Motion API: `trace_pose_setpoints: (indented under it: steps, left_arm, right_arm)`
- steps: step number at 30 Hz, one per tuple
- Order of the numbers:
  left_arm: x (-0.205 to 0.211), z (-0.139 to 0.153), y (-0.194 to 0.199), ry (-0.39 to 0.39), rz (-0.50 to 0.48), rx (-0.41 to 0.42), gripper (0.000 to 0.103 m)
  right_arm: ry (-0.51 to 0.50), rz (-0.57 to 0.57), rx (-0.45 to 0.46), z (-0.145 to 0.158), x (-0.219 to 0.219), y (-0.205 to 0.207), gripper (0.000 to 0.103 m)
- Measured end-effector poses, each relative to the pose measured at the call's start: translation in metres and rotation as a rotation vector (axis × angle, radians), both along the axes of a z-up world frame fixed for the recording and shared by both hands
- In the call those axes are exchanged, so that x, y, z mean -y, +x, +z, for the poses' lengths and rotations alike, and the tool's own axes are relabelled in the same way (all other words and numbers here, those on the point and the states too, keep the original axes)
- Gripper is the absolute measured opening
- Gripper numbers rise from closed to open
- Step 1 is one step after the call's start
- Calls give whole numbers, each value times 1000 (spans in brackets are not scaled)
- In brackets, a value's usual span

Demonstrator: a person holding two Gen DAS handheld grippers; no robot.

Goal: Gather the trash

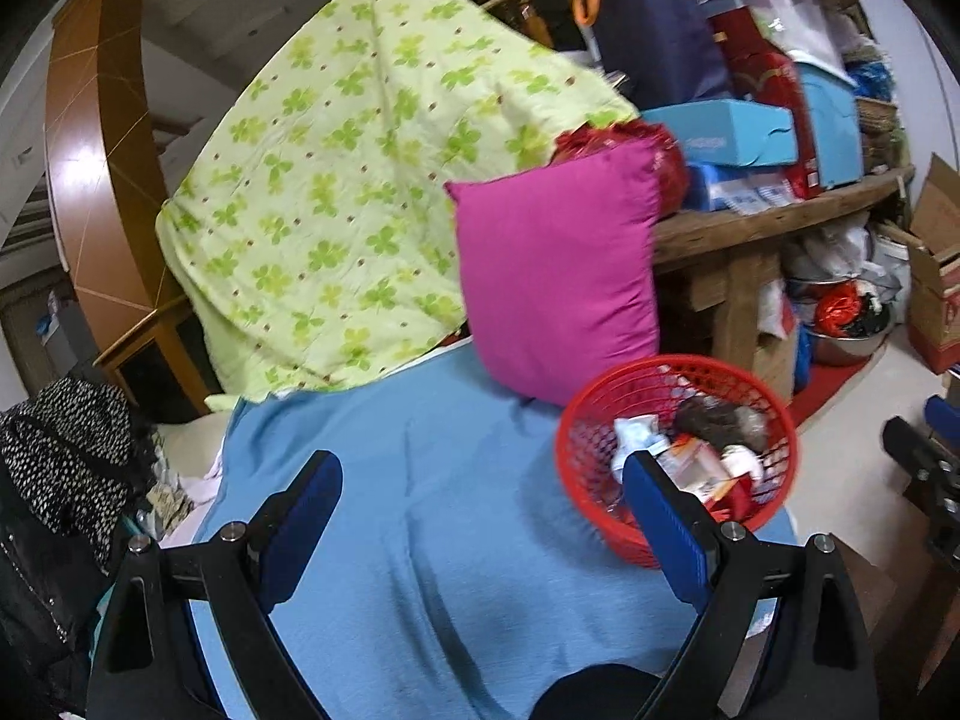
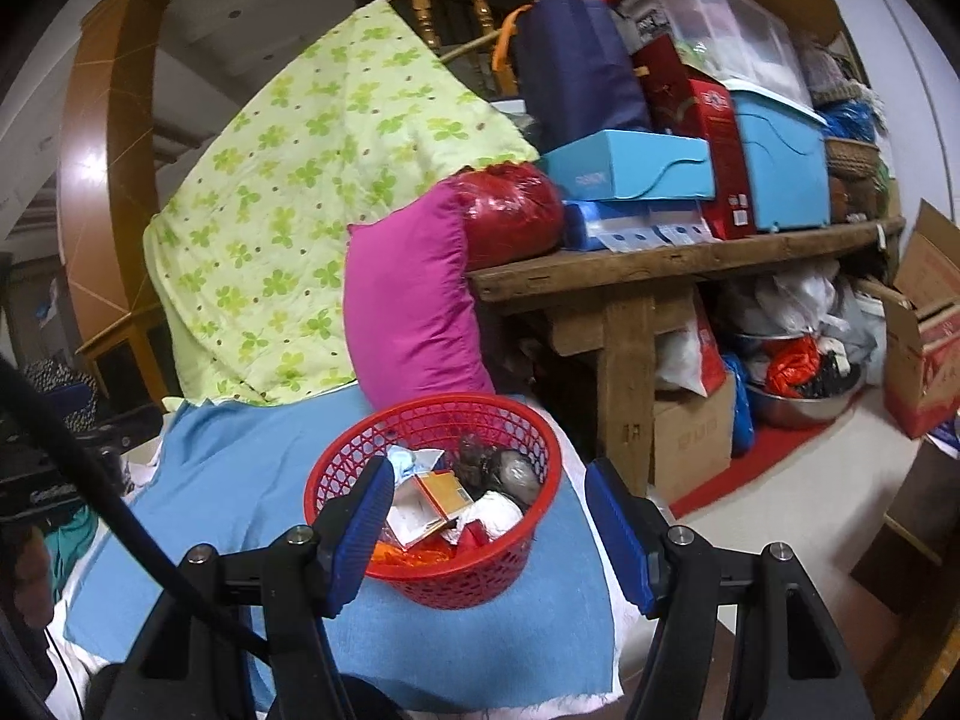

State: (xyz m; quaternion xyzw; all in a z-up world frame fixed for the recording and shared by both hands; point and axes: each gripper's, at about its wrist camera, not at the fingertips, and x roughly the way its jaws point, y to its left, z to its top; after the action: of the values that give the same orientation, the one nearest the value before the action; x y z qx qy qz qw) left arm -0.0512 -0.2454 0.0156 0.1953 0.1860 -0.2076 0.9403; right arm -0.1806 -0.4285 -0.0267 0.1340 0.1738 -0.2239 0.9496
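While both tools hang over the blue cloth (image 1: 432, 510), nothing is gripped.
left wrist: left gripper (image 1: 483, 474) jaws wide apart, empty; red basket (image 1: 576, 420) just beyond its right finger, trash (image 1: 714, 450) inside; pink cushion (image 1: 558, 276) farther ahead.
right wrist: right gripper (image 2: 483, 504) jaws parted about halfway, empty; red basket (image 2: 456, 576) straight ahead, level with the fingertips, untouched; wooden bench (image 2: 660, 264) beyond, right.
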Motion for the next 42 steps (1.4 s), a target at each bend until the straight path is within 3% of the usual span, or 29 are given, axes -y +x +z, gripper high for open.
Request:
trace_pose_setpoints:
  steps: [15, 32, 42]
  left_arm:
    - [-22, 12, -16, -29, -66, 13, 95]
    - [-38, -4, -6, -2, -135, -52, 95]
    - [-52, -18, -13, 1, -156, -96, 95]
  right_arm:
    - [112, -17, -42, 14, -22, 9, 70]
    - [104, -90, -119, 12, -45, 16, 70]
    - [37, -104, -124, 23, -67, -3, 70]
